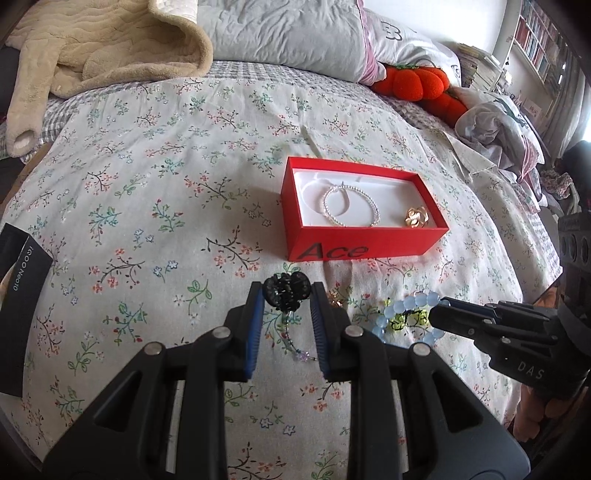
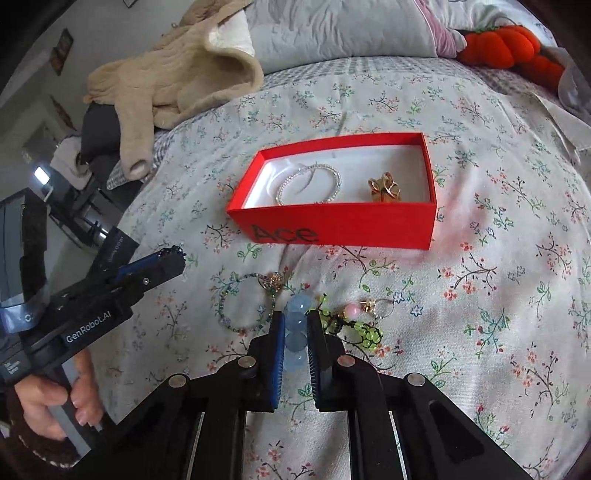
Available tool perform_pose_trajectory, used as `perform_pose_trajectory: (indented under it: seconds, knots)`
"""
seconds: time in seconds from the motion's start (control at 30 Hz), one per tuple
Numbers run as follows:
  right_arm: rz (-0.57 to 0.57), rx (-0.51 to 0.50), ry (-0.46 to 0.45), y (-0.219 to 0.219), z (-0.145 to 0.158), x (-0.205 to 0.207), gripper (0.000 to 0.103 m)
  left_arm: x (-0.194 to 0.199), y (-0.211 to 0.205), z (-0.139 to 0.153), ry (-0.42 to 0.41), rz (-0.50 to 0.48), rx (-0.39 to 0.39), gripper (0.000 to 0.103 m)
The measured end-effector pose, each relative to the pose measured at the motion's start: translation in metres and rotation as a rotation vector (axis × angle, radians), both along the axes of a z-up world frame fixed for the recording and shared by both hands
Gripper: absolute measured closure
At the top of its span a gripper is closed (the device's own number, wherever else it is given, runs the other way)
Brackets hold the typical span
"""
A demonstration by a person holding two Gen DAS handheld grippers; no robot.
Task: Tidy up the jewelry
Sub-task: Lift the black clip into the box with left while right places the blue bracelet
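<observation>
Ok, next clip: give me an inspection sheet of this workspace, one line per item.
Surface: floral bedspread, rumpled.
Job's things: red box, open, holding a pearl bracelet and a gold flower piece; green bead piece, beaded loop and small ring loose on the bedspread.
Clutter: beige fleece garment, pillows, orange plush.
Grippers: left tongs shut on black hair claw; right tongs shut on blue bead bracelet.
Cables: nothing seen.
Surroundings: bookshelf at far right.
</observation>
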State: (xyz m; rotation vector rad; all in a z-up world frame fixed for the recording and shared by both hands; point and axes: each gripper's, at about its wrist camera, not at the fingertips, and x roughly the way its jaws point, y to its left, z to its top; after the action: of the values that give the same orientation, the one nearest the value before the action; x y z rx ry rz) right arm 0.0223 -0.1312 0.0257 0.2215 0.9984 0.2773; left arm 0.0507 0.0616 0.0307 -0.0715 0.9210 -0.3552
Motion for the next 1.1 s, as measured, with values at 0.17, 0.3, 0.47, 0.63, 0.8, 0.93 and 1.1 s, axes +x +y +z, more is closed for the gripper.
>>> perform_pose_trajectory:
  seconds: [0.17, 0.3, 0.47, 0.63, 0.8, 0.93, 1.1]
  knots:
    - [-0.032, 0.029, -0.042, -0.016, 0.027, 0.01, 0.091, 0.009, -0.006, 0.012, -0.024, 0.008, -0.04, 0.076]
    - [-0.077, 0.051, -0.083, -0.033, 0.046, 0.023, 0.091, 0.022, -0.019, 0.022, -0.047, -0.028, -0.047, 0.076]
    - [-0.097, 0.062, -0.116, -0.042, 0.057, 0.044, 0.091, 0.04, -0.038, 0.019, -0.063, -0.064, -0.05, 0.076]
    - [-0.089, 0.091, -0.128, -0.04, 0.057, 0.067, 0.091, 0.06, -0.055, 0.007, -0.039, -0.074, -0.052, 0.076]
    - [-0.056, 0.137, -0.126, -0.037, 0.048, 0.088, 0.091, 0.074, -0.066, -0.007, -0.012, -0.06, -0.043, 0.076]
    - [-0.067, 0.106, -0.078, -0.042, 0.028, 0.099, 0.091, 0.08, -0.071, -0.017, 0.007, -0.056, -0.028, 0.076]
    - [-0.107, 0.063, -0.039, -0.06, 0.012, 0.105, 0.091, 0.085, -0.077, -0.024, 0.01, -0.057, -0.003, 0.076]
